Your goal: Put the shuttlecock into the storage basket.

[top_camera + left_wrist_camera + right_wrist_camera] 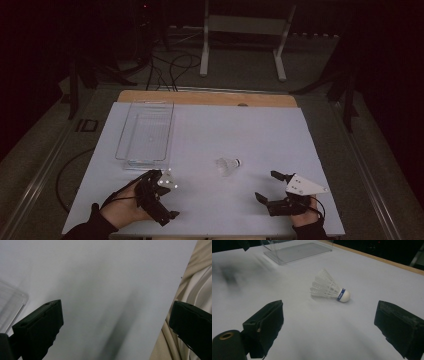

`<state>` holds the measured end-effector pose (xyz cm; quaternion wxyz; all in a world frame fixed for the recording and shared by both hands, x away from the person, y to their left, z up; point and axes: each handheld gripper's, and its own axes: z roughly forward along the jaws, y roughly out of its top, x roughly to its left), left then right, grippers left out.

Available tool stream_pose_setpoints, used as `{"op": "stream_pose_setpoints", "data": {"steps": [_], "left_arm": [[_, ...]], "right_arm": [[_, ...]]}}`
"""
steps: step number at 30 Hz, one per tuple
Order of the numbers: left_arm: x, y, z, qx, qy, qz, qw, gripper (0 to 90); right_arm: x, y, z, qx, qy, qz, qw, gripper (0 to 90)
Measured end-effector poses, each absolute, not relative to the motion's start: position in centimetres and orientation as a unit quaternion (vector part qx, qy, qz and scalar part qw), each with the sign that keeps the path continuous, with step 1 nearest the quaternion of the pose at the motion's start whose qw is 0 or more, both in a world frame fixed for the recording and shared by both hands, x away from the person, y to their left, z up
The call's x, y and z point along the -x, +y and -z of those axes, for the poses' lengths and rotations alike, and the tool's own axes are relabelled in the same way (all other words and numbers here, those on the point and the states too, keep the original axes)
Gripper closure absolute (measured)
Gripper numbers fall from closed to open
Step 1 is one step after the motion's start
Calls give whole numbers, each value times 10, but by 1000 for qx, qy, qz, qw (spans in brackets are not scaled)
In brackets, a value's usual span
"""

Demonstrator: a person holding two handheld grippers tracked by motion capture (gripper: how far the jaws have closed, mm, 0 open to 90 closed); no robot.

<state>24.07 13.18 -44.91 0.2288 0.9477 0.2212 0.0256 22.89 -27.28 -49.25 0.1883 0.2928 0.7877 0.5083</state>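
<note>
Right gripper view puts the shuttlecock (329,289) straight ahead of my right gripper (329,325), lying on its side on the white table (362,277), cork tip pointing right, feather skirt fanned to the left. My jaws stand wide apart with nothing between them, and the shuttlecock is still a little way beyond them.

From the high view, the shuttlecock (228,165) rests near the middle of the table, to the right of the clear tray (145,131) and nearer to me than the tray's far end. The right gripper (270,187) sits at the near right edge. The left gripper (161,197) is at the near left, just in front of the tray, jaws likewise spread and empty.

I judge the shuttlecock to be very light, and likely to skid or roll if nudged. The feathers look thin and crushable, so I'd avoid squeezing the skirt. The rounded cork with its blue band looks like the firm part; I'd close on that, gently, from both sides.
</note>
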Motion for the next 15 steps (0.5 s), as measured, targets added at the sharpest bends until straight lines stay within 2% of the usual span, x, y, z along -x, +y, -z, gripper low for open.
{"op": "stream_pose_setpoints", "data": {"steps": [15], "left_arm": [[-243, 116, 450, -956, 203, -15, 210, 1]], "right_arm": [[-229, -273, 492, -294, 788, -506, 193, 88]]}}
